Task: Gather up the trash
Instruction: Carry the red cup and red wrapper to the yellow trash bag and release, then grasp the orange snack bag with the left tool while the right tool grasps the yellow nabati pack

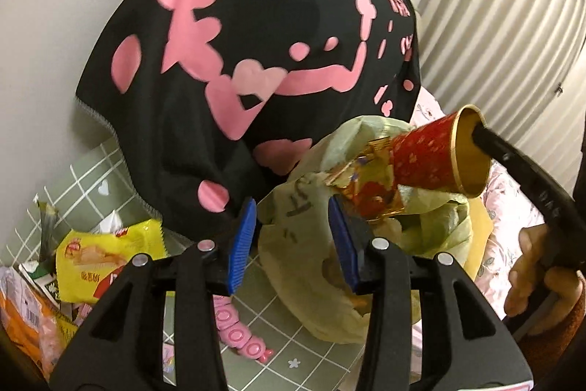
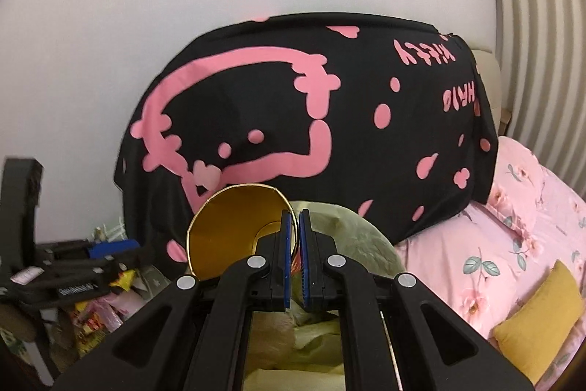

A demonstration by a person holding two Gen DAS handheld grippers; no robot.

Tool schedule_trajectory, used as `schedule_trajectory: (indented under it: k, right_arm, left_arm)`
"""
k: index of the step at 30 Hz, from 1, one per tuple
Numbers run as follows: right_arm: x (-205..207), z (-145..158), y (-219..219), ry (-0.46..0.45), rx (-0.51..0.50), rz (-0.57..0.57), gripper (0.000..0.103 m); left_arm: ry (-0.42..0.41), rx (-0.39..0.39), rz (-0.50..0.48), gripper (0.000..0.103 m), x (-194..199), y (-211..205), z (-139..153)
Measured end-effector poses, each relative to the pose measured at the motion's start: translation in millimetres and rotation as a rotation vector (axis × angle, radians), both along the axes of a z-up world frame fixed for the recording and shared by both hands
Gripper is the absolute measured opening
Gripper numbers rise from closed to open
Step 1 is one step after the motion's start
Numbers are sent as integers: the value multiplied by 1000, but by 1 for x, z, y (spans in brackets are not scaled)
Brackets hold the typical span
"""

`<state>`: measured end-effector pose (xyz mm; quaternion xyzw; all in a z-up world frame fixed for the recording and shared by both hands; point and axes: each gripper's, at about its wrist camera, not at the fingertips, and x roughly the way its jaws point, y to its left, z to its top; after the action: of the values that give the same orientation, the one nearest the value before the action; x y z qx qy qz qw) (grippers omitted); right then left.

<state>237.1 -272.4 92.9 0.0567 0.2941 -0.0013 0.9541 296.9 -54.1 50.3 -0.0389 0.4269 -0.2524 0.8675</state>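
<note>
My left gripper (image 1: 293, 244) stands open just in front of a pale green plastic bag (image 1: 304, 266), and its blue pads do not press on the bag. A crumpled gold and red wrapper (image 1: 366, 189) lies in the bag's mouth. Above the mouth hangs a red paper cup (image 1: 428, 152) with a gold inside, tilted on its side. My right gripper (image 2: 296, 244) is shut on the cup's wall (image 2: 227, 229), one finger inside the cup. The green bag (image 2: 359, 244) lies right below it. A hand (image 1: 531, 273) holds the right gripper's handle.
A trash pile lies at the left on the green tiled floor (image 1: 271, 314): a yellow wafer pack (image 1: 110, 255), an orange packet (image 1: 22, 310) and other wrappers. A pink toy (image 1: 241, 336) lies on the floor. Behind hangs a black cloth (image 2: 256, 98) with pink print. Pink bedding (image 2: 476, 244) and a yellow cushion (image 2: 538, 310) are at the right.
</note>
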Motion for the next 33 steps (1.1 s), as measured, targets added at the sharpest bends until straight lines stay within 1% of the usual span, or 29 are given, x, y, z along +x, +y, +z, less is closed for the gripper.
schedule_trajectory:
  k: [1, 3, 5, 8, 10, 13, 16, 20, 24, 25, 26, 28, 30, 33]
  right_arm:
    - [1, -2, 2, 7, -11, 2, 6]
    - [4, -15, 6, 42, -45, 7, 6]
    - [8, -44, 10, 122, -41, 31, 6]
    - [6, -74, 14, 197, -44, 42, 6]
    - [5, -81, 14, 214, -42, 38, 6]
    - [4, -87, 11, 239, -44, 30, 6]
    - [-2, -85, 9, 234, -43, 24, 6]
    - [-8, -77, 1, 201, 15, 29, 7]
    - [-11, -64, 1, 165, -10, 11, 9]
    - [-11, -61, 2, 159, -14, 11, 13]
    - [-12, -57, 4, 146, -21, 12, 24]
    - [-11, -48, 9, 113, -18, 35, 39]
    - [-10, -40, 15, 87, -17, 54, 40]
    - [-2, -31, 33, 58, -14, 97, 40]
  left_arm:
    - [2, 1, 3, 39, 0, 1, -1]
    - [2, 1, 9, 39, 0, 3, -4]
    - [6, -2, 10, 39, -3, 5, -5]
    - [11, 13, 6, 39, -6, 7, -9]
    - [9, 29, 6, 39, -8, 8, -12]
    - [17, 32, 18, 39, -9, 12, -17]
    - [5, 34, 33, 39, -13, 16, -18]
    - [-20, 34, 60, 41, -19, 23, -18]
    - [-41, 33, 93, 42, -23, 32, -14]
    - [-50, 35, 100, 43, -24, 36, -13]
    - [-56, 37, 103, 44, -25, 38, -12]
    - [-75, 37, 121, 45, -29, 49, -10]
    - [-85, 36, 141, 46, -32, 58, -9]
    - [-98, 45, 199, 46, -39, 80, -12]
